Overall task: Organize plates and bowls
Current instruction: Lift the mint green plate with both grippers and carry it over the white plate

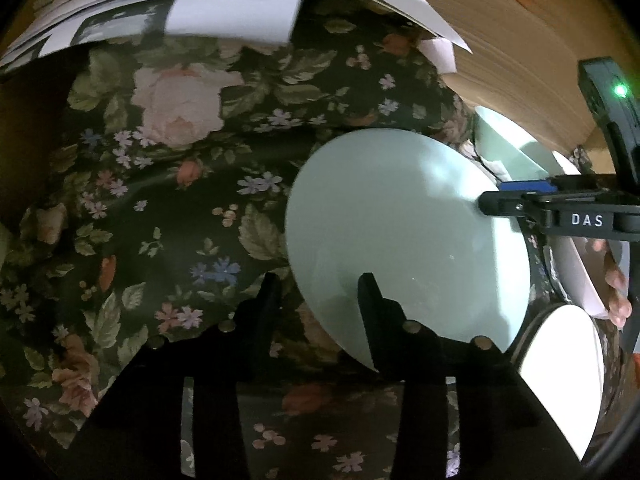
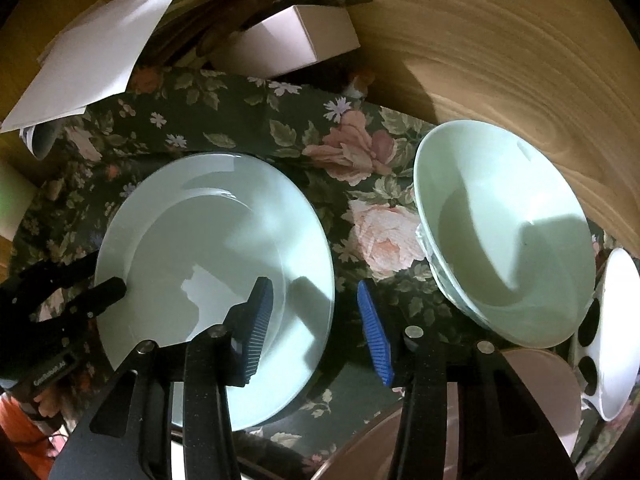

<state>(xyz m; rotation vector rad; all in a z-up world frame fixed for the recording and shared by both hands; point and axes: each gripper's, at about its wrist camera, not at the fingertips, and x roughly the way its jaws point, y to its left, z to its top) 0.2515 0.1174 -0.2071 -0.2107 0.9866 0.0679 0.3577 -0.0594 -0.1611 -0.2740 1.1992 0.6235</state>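
A pale green plate (image 2: pixel 208 264) lies on the floral cloth, also in the left wrist view (image 1: pixel 400 232). A pale green bowl (image 2: pixel 504 232) stands to its right, tilted on something beneath it. My right gripper (image 2: pixel 316 312) is open, its blue-padded jaws straddling the plate's right rim. It also shows in the left wrist view (image 1: pixel 516 194). My left gripper (image 1: pixel 320 288) is open, one finger over the plate's near edge. It also shows in the right wrist view (image 2: pixel 104 292), at the plate's left rim.
The floral cloth (image 2: pixel 360 152) covers a wooden table (image 2: pixel 500 60). Papers (image 2: pixel 104 48) and a white box (image 2: pixel 296 40) lie at the back. A white holed dish (image 2: pixel 612 344) and a pinkish plate (image 2: pixel 536 392) sit right. A white disc (image 1: pixel 564 376) lies lower right.
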